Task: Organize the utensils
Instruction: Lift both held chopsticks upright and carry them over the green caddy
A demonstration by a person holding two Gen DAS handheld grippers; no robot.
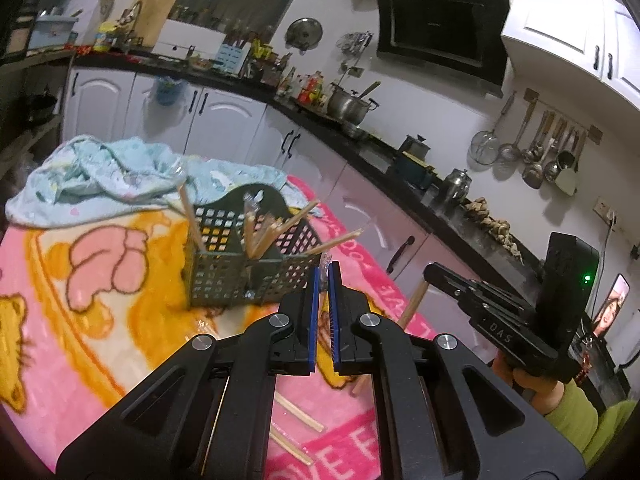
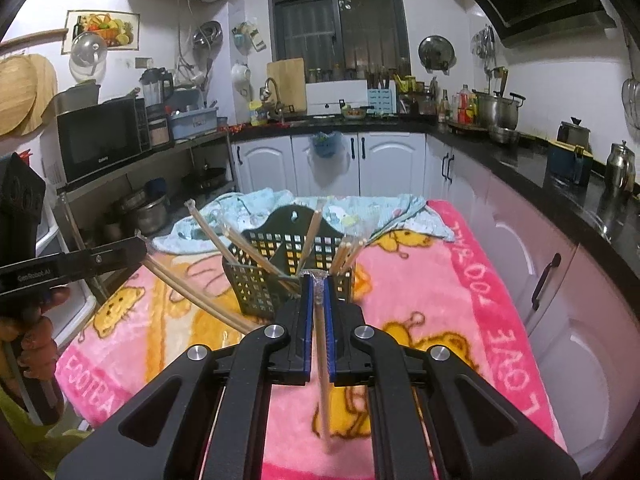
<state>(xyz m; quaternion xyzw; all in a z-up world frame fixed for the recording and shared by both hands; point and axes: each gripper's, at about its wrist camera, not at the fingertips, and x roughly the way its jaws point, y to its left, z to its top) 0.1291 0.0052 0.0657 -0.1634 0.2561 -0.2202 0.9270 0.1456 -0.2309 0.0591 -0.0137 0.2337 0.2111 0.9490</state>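
Right tool (image 2: 319, 280) clamps chopsticks (image 2: 322, 376) | left tool (image 2: 136, 249) "GenRobot.AI" clamps chopsticks | blanket (image 2: 472, 304) "LOVE"

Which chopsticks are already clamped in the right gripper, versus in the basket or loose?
The wrapped pair hanging down between the right gripper fingers. The others stand in the black basket or lie loose on the pink blanket.

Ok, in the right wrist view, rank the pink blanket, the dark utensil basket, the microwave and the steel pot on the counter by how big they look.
1. pink blanket, by far the largest.
2. microwave and utensil basket look about alike; the basket is nearer the camera, so no ranking between them.
3. steel pot, smallest.
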